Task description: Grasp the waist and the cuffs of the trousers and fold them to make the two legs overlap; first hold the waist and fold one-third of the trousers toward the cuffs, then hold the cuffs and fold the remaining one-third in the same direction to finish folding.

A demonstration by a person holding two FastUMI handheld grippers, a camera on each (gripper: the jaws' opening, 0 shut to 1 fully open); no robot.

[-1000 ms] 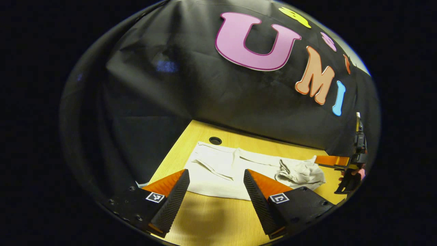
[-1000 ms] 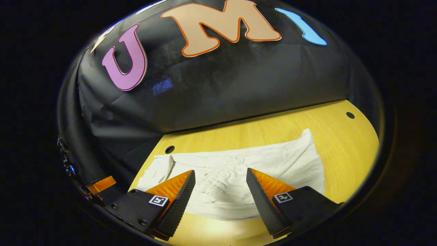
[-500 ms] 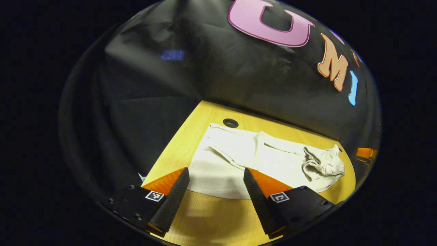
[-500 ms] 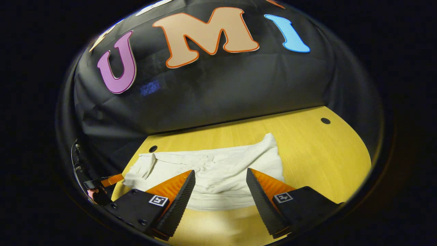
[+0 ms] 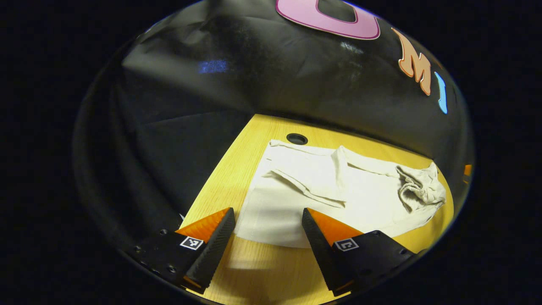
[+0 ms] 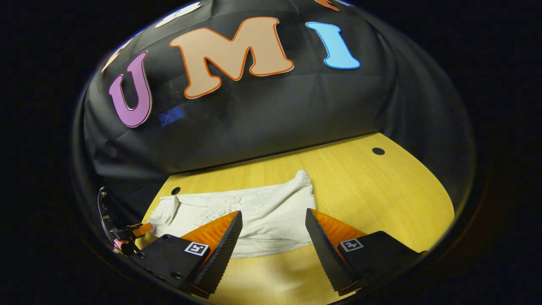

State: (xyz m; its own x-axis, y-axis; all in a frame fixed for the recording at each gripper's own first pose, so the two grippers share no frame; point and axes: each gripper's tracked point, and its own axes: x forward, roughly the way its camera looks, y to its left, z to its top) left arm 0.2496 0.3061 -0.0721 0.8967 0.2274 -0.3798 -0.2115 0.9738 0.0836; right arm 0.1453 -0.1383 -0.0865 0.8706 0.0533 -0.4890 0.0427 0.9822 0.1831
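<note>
Cream trousers [image 5: 330, 190] lie flat on the wooden table [image 5: 228, 178], one end gathered into a crumpled bunch [image 5: 419, 188]. My left gripper [image 5: 269, 222] hovers open just short of the near edge of the cloth, nothing between its fingers. In the right gripper view the same trousers [image 6: 254, 216] stretch across the table's left part, and my right gripper [image 6: 273, 222] stands open over their near edge, holding nothing. The left gripper [image 6: 127, 235] and the hand holding it appear small at the far left.
The table [image 6: 381, 190] has a round cable hole [image 5: 297, 138] by the trousers' far corner and others [image 6: 378, 151] [image 6: 175, 190] farther along. The black cloth wall [image 6: 254, 114] stands right behind the table's back edge. Bare wood lies to the right of the trousers.
Both grippers have drawn back from the trousers and stayed open. In each view the cloth now sits farther away, and the right gripper has slid out to the frame's edge in the left view.
</note>
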